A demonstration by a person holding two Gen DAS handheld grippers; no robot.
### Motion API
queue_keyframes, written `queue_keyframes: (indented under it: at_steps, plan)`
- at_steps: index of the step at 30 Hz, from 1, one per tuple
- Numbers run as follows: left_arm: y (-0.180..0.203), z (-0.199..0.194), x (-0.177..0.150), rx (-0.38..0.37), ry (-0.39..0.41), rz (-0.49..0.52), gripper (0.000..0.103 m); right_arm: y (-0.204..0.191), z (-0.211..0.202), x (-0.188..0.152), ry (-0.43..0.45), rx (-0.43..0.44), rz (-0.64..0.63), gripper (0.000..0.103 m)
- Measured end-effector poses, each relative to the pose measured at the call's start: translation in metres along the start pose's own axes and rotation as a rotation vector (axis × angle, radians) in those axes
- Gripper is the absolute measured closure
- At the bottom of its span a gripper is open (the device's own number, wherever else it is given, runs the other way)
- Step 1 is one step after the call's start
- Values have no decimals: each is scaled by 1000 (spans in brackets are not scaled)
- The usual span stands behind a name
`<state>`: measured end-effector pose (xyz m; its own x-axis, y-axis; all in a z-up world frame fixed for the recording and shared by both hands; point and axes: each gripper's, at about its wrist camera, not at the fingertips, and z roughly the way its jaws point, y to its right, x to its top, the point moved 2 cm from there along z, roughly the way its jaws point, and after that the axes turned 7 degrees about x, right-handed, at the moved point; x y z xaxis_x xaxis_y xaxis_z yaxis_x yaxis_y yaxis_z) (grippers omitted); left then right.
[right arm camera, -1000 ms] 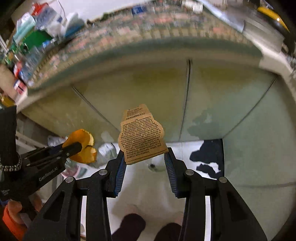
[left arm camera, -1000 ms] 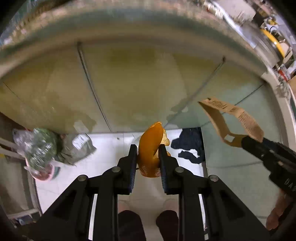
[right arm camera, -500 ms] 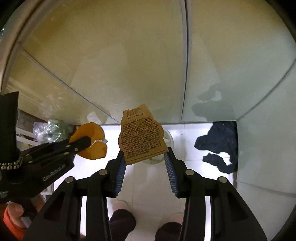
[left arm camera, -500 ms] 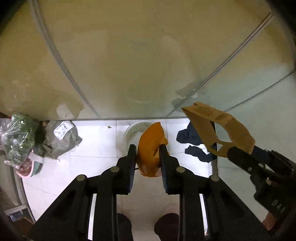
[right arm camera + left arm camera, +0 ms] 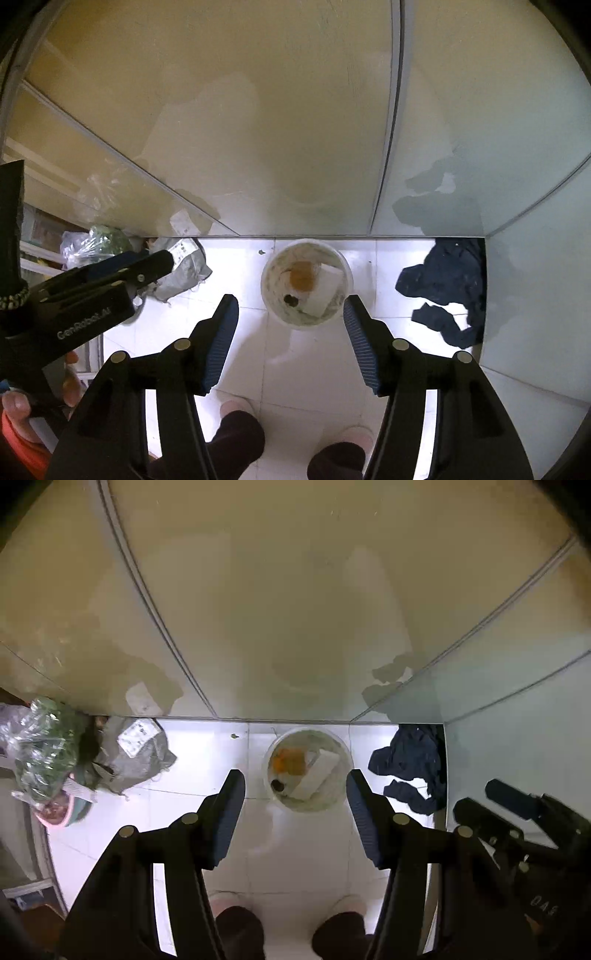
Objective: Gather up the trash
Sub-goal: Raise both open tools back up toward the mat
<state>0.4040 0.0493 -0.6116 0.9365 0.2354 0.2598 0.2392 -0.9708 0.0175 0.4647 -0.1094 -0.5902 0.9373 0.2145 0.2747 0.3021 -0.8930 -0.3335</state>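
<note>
A white trash bucket stands on the white tiled floor below, also in the right wrist view. Inside it lie an orange peel, a pale flat piece and a small dark bit. My left gripper is open and empty, held high above the bucket. My right gripper is open and empty too, beside it. Each gripper shows in the other's view: the right one and the left one.
A dark blue cloth lies on the floor right of the bucket. A grey bag and a clear bag of greens lie left. Cabinet fronts rise behind. The person's feet stand below.
Both grippers have opened. The orange peel and the brown paper tag have left the jaws; the peel now lies in the bucket. The view has tilted further down.
</note>
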Motion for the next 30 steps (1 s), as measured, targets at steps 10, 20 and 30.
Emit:
queue_keyframes:
  at_steps: [10,20,30]
  plan:
    - [-14,-129,16,-26,51,18,47,-51,-105,18,60,-17,-2,48]
    - [-32,-283,46,-44,212,79,47,-122,-232,36,199,-41,-13,48]
    - [-61,-410,65,-103,411,153,47,-183,-328,42,390,-65,-8,48]
